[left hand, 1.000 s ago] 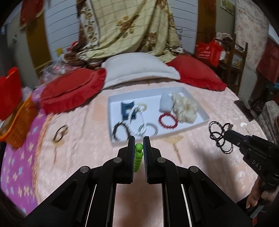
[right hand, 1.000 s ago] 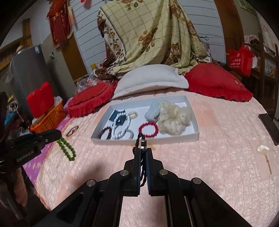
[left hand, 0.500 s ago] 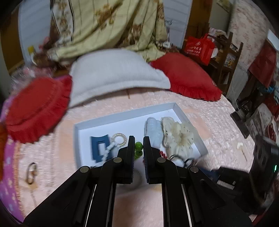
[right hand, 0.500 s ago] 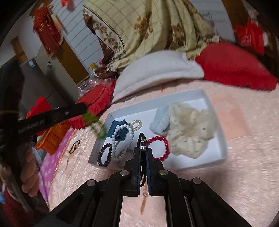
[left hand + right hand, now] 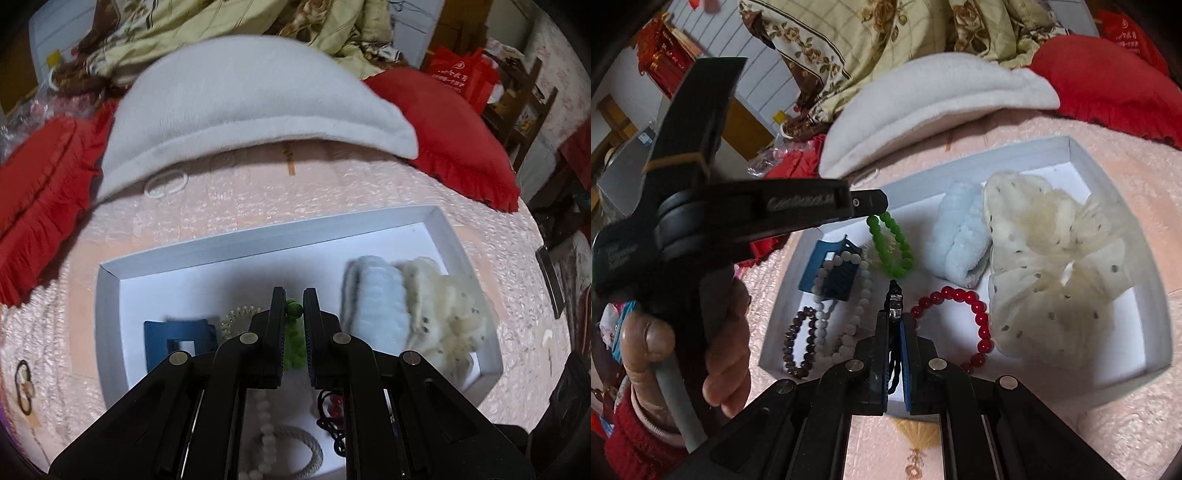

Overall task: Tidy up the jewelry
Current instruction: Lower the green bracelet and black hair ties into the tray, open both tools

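My left gripper (image 5: 294,300) is shut on a green bead bracelet (image 5: 293,309) and holds it over the white tray (image 5: 258,240). In the right wrist view the left gripper (image 5: 875,206) reaches in from the left with the green bracelet (image 5: 892,245) hanging above the tray's (image 5: 1078,155) middle. My right gripper (image 5: 894,321) is shut on a black braided cord jewelry piece (image 5: 894,295) at the tray's near edge. In the tray lie a red bead bracelet (image 5: 964,321), a white bead necklace (image 5: 846,295), a dark bead bracelet (image 5: 798,343), a blue clip (image 5: 831,273), a light blue scrunchie (image 5: 956,240) and a cream scrunchie (image 5: 1052,251).
A white pillow (image 5: 251,103) and red cushions (image 5: 450,129) lie beyond the tray on the pink bedspread (image 5: 332,184). A white ring (image 5: 166,181) lies near the pillow. A hair tie with a charm (image 5: 25,380) lies at left. A gold tassel piece (image 5: 918,443) lies in front of the tray.
Both grippers have moved forward to the tray. The left one now holds the green bracelet over the tray's middle; the right one has come up to the near edge with the black cord.
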A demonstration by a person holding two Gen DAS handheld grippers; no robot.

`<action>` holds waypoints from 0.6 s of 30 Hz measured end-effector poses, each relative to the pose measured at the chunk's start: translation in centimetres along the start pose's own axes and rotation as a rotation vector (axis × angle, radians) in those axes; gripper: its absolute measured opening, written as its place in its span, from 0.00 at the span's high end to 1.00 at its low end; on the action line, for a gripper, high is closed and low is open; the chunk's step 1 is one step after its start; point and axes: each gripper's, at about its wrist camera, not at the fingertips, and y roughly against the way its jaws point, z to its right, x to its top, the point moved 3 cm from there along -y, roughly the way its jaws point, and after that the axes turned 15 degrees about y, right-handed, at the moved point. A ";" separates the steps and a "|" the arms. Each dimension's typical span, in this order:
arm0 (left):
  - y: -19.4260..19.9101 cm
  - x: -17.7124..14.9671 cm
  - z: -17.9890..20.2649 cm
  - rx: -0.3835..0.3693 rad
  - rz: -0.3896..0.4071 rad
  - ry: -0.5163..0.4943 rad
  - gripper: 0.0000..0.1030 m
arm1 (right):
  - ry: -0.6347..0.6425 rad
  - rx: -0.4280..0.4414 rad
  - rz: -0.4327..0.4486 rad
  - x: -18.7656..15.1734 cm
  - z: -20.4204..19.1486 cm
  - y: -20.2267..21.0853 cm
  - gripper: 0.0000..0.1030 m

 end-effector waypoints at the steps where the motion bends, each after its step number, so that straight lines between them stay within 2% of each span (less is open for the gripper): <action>1: -0.3 0.1 -0.1 -0.009 -0.008 0.009 0.92 | -0.006 -0.002 -0.005 -0.1 0.2 -0.3 0.95; 4: -0.6 0.1 -0.5 -0.055 -0.037 0.028 0.90 | -0.031 0.002 -0.023 -0.4 0.7 -0.9 0.95; 6: -0.3 0.0 -0.7 -0.086 -0.045 0.029 0.80 | -0.042 0.001 -0.030 -0.5 1.0 -1.1 0.95; 8: 0.2 0.0 -0.6 -0.105 -0.032 0.031 0.60 | -0.042 -0.008 -0.031 -0.5 1.1 -1.1 0.95; 10: 1.1 0.0 -0.7 -0.124 -0.014 0.043 0.58 | -0.033 -0.020 -0.033 -0.4 1.0 -1.0 0.94; 11: 1.4 0.0 -0.7 -0.131 -0.012 0.049 0.58 | -0.028 -0.028 -0.031 -0.4 1.0 -0.9 0.90; 14: 3.3 -0.2 -0.9 -0.137 0.012 0.078 0.58 | -0.014 -0.049 -0.012 -0.3 0.5 0.0 0.72; 18: 6.1 -1.1 -1.2 -0.096 0.073 0.075 0.58 | -0.005 -0.057 0.017 -0.5 0.0 1.6 0.70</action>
